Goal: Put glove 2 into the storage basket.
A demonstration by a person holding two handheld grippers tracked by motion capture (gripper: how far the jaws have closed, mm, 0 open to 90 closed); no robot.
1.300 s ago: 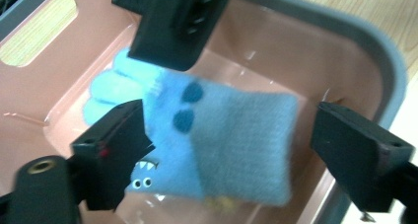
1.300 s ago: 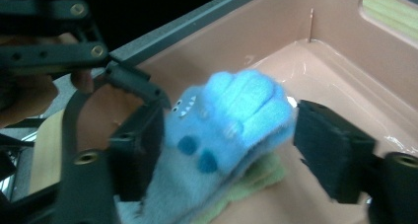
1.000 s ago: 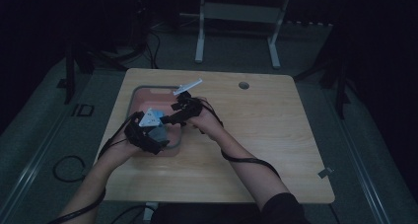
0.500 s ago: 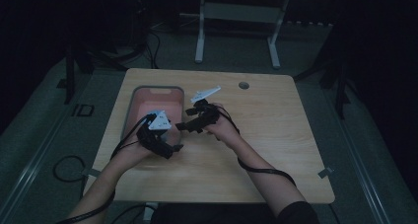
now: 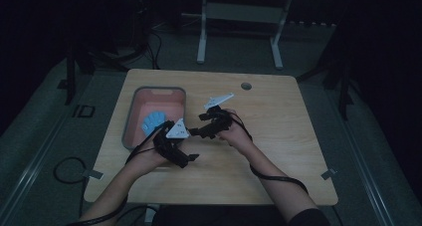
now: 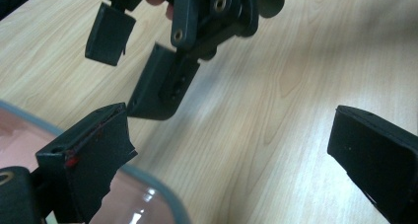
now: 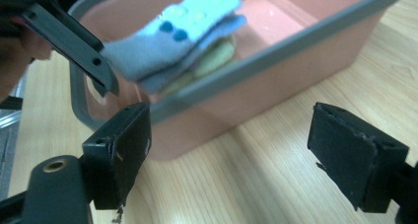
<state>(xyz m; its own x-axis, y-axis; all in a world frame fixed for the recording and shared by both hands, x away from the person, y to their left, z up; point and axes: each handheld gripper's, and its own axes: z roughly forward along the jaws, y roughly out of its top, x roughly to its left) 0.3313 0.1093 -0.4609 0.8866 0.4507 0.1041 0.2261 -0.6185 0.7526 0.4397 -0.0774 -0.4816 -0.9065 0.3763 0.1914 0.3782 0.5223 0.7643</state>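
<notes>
A pink bin (image 5: 130, 117) with a grey rim stands on the left part of the wooden table. In it lies a folded light blue knit piece (image 5: 154, 120) with dark blue dots (image 7: 175, 31), on top of a pale green one (image 7: 217, 56). My left gripper (image 5: 186, 159) is open over the table beside the bin's near right corner, and its jaws (image 6: 231, 155) hold nothing. My right gripper (image 5: 196, 131) is open just right of the bin, facing its side wall (image 7: 276, 91). Nothing is between its jaws (image 7: 236, 155). The two grippers are close together.
The bin's rim (image 6: 153, 197) lies under my left jaw. The right gripper's black jaws (image 6: 167, 71) hang close in front of the left gripper. A small round hole (image 5: 246, 86) marks the table's far side. Bare wood (image 5: 278, 151) spreads to the right.
Both grippers have drawn back out of the bin, toward the near side and right. The blue piece now lies uncovered in the bin.
</notes>
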